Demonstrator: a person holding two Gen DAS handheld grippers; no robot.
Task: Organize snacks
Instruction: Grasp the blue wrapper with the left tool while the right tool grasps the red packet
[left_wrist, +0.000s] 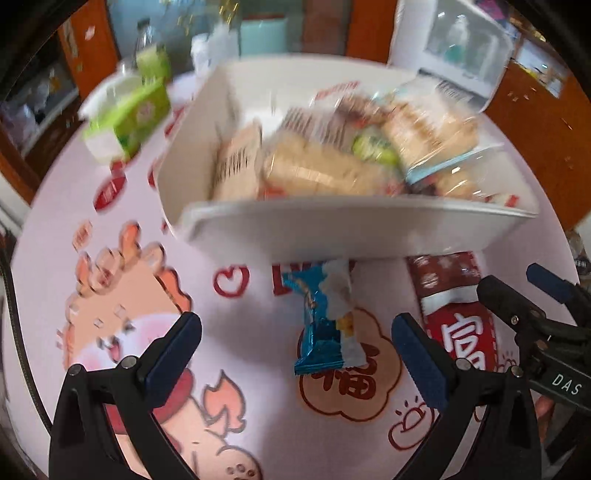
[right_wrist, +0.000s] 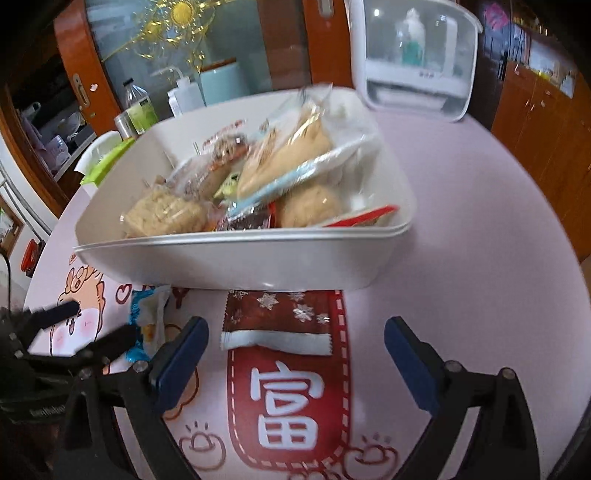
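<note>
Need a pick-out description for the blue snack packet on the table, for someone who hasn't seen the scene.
Find the big white bin full of wrapped snacks on the pink cartoon tablecloth. Two packets lie loose on the cloth just in front of its near wall. Take the blue and white packet, narrow with crimped ends, lying left of the dark red snowflake packet, between the left gripper's open fingers.

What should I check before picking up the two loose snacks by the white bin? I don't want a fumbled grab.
1. Left hand-held gripper open: ok.
2. Blue snack packet between its fingers: ok, lined up, not yet gripped.
3. Right hand-held gripper open: ok.
4. Brown snack packet ahead of it, flat on the table: ok.
5. Room in the white bin: not ok, already piled high.
6. The two grippers staying apart: cannot tell; they sit close together.
</note>
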